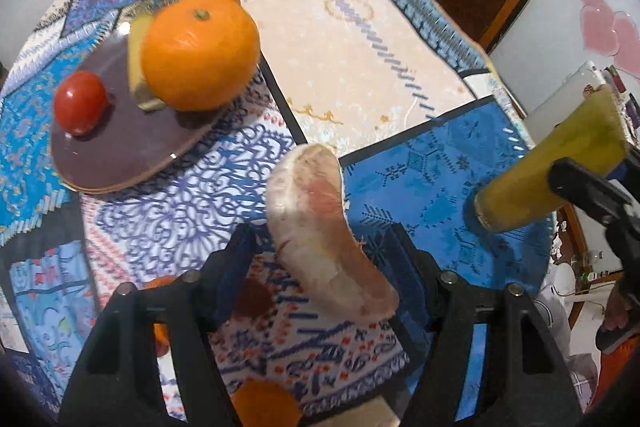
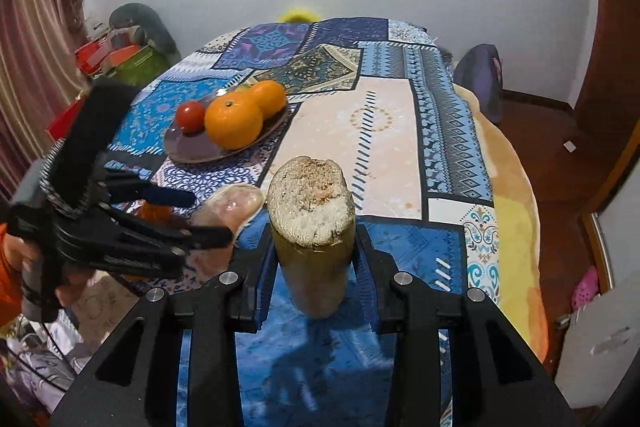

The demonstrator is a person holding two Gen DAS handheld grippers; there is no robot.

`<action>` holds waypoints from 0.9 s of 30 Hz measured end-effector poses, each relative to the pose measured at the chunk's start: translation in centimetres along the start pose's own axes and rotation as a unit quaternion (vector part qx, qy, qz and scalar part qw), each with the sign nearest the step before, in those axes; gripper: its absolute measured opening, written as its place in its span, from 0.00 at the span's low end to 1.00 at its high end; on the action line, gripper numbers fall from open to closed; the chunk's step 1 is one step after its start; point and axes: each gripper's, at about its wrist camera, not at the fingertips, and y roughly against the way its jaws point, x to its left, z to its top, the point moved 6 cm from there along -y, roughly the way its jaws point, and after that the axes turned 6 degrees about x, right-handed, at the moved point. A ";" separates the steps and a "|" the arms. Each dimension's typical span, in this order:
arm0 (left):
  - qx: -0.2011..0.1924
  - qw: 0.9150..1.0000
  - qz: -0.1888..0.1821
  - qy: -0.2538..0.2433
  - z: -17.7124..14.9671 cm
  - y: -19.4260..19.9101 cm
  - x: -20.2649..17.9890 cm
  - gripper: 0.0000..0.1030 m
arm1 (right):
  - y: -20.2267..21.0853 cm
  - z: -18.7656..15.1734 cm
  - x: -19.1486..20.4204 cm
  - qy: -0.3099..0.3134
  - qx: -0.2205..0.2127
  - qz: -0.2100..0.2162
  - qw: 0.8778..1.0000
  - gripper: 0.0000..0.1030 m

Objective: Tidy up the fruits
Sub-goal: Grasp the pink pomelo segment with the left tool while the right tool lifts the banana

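Both views are evenly and fairly brightly lit by soft indoor light from above, with no hard beam. Shadows are weak: a soft dark patch lies under the orange [image 1: 200,51] on the plate [image 1: 120,155], and a blurred shadow falls on the blue cloth at the lower centre of the right wrist view. A small glint sits on the tomato [image 1: 80,103] and along the plate's rim. The fisheye lens bends straight lines strongly toward the edges, and black vignetting fills every corner. The left wrist view is smeared by motion blur, the tablecloth [image 1: 360,67] pattern soft; the right wrist view is sharper at centre.
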 end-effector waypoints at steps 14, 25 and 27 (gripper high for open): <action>-0.024 0.999 0.043 -0.019 0.6 -1.0 -0.2 0.41 | -1.4 -0.4 -0.9 -0.012 0.005 0.019 1.000 0.32; -0.073 0.997 0.018 -0.004 0.0 4.3 0.6 0.39 | 0.5 1.5 0.4 0.003 -0.014 0.011 1.000 0.32; -0.092 0.996 0.013 0.000 0.1 6.1 1.1 0.39 | 0.8 2.1 0.8 0.005 -0.019 0.010 1.000 0.32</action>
